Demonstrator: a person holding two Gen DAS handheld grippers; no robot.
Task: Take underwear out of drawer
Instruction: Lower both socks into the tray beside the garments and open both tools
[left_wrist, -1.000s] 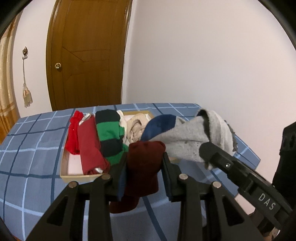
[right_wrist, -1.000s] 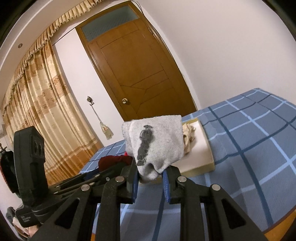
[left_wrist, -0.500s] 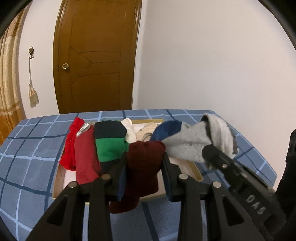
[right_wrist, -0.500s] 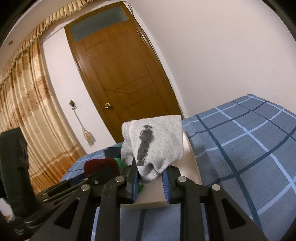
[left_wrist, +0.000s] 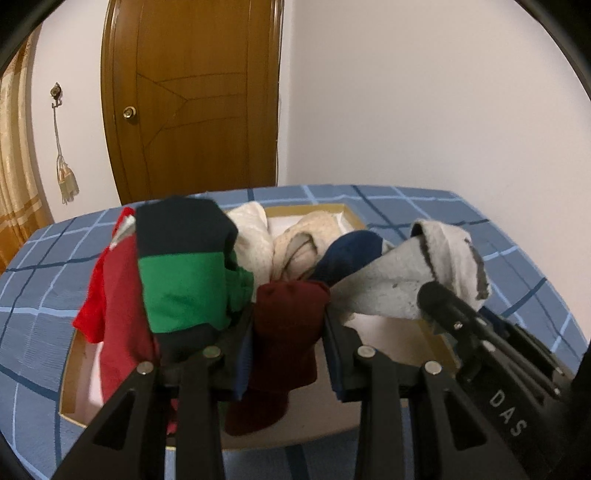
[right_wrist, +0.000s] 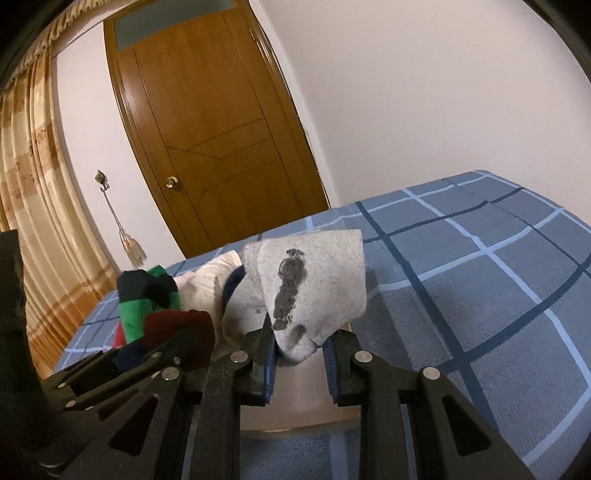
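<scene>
Underwear: left gripper (left_wrist: 290, 332) pinches a maroon piece (left_wrist: 286, 332), right gripper (right_wrist: 299, 354) seemingly clamps a grey one (right_wrist: 314, 288).

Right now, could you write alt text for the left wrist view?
A hand-held gripper pinches a dark red garment above a shallow drawer of folded clothes on a blue checked bed. A second gripper at right holds a grey garment.

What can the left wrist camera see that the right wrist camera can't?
Only the left view shows the drawer's inside and the bright red garment clearly. Only the right view shows the dark print on the grey garment and the door's top pane. Both show the maroon garment in the left tongs and the blue checked bedcover.
</scene>
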